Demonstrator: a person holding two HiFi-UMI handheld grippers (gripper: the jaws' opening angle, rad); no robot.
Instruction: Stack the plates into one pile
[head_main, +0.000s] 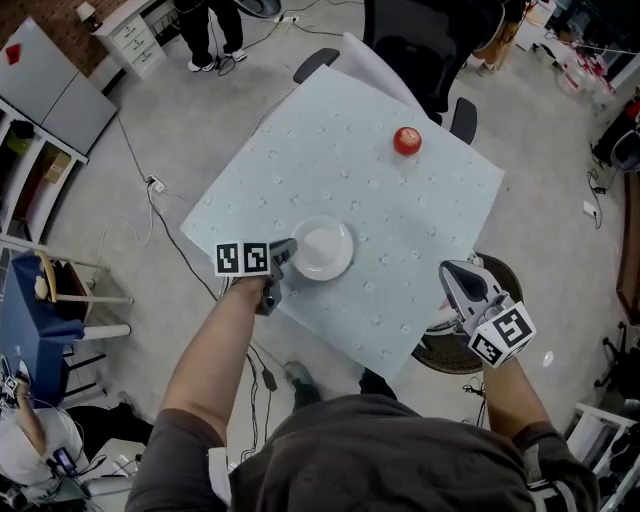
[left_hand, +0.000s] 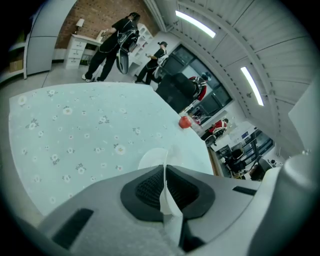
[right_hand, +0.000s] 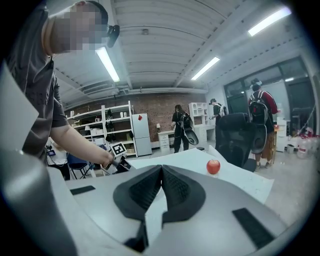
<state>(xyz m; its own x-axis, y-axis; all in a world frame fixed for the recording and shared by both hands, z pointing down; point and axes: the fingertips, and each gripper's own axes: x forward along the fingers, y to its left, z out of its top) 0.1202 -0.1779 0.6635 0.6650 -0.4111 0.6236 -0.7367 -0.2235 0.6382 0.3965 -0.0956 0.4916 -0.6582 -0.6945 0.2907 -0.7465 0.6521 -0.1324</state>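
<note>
A: Where is the plate to be found?

B: The plate (head_main: 322, 248) is seen at the near-left part of the bench (head_main: 400, 210), just inside the edge. It is white and round, and it is shown against a pale cloth (head_main: 300, 170) printed with small flowers. Whether one plate or several are there cannot be told from the head view, nor whether it lies flat on the cloth.

A: How is the left tool set?

B: The left tool (head_main: 287, 252) is pinched on the plate's left rim. In the left gripper view a thin white edge is clamped between the dark pads, and the rest of the plate is seen beyond the jaws. The tool is pointed downward and across the bench.

A: And the right tool?

B: The right tool (head_main: 450, 270) is held off the bench's right edge, well apart from the plate. In the right gripper view its jaws are pressed together at the tips, and nothing is caught between them.

A: Is anything else noted on the bench?

B: A red apple (head_main: 406, 141) is seen near the far corner, well apart from the plate and from both tools. A black chair (head_main: 430, 50) is placed behind the far edge, and two persons (left_hand: 112, 47) in dark clothes are seen standing by white drawers in the background
</note>
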